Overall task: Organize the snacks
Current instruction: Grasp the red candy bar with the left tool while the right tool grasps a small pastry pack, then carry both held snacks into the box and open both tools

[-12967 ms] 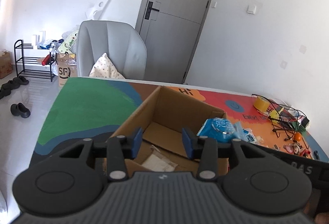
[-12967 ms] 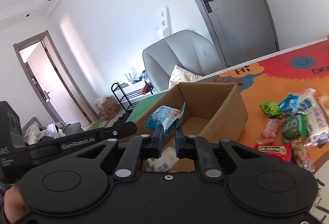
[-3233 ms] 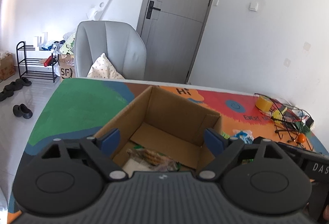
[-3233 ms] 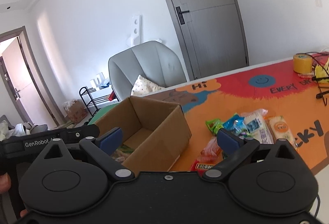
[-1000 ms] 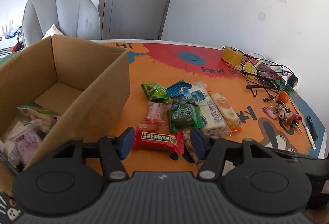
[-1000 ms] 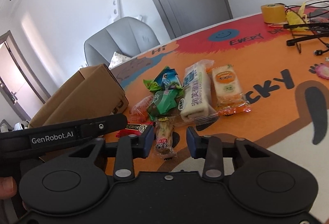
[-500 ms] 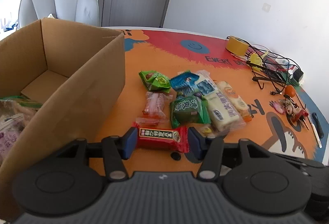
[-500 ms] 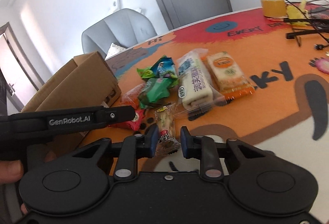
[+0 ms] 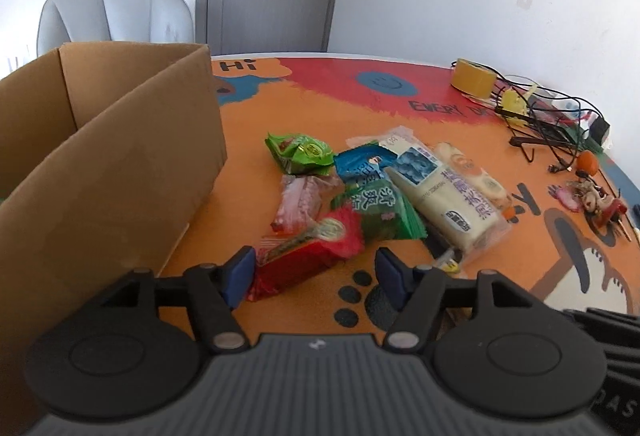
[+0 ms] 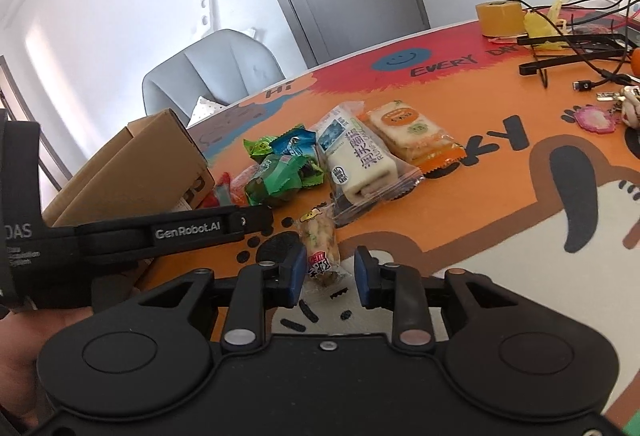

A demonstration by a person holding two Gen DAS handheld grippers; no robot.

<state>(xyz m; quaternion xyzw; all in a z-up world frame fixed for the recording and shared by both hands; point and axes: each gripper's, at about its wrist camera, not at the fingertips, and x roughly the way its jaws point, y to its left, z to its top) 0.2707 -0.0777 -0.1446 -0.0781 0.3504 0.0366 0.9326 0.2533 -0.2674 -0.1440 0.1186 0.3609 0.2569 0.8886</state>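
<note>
The left gripper (image 9: 316, 278) has just been widening its fingers; they stand spread around a red snack packet (image 9: 304, 262), its near end against the left pad. The right gripper (image 10: 327, 274) has fingers parted around a small nut bar (image 10: 320, 248). Beyond lies the snack heap (image 9: 384, 188) mid-worktop (image 9: 280, 104). The cardboard box (image 9: 120, 172) stands at the left edge, its contents hidden.

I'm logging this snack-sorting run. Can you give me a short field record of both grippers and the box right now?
left gripper: open, jaws just been opening, red packet lying between them
right gripper: open, jaws just been opening, small nut bar between them
cardboard box: open-topped, beside the snack pile
pile: still on the table
</note>
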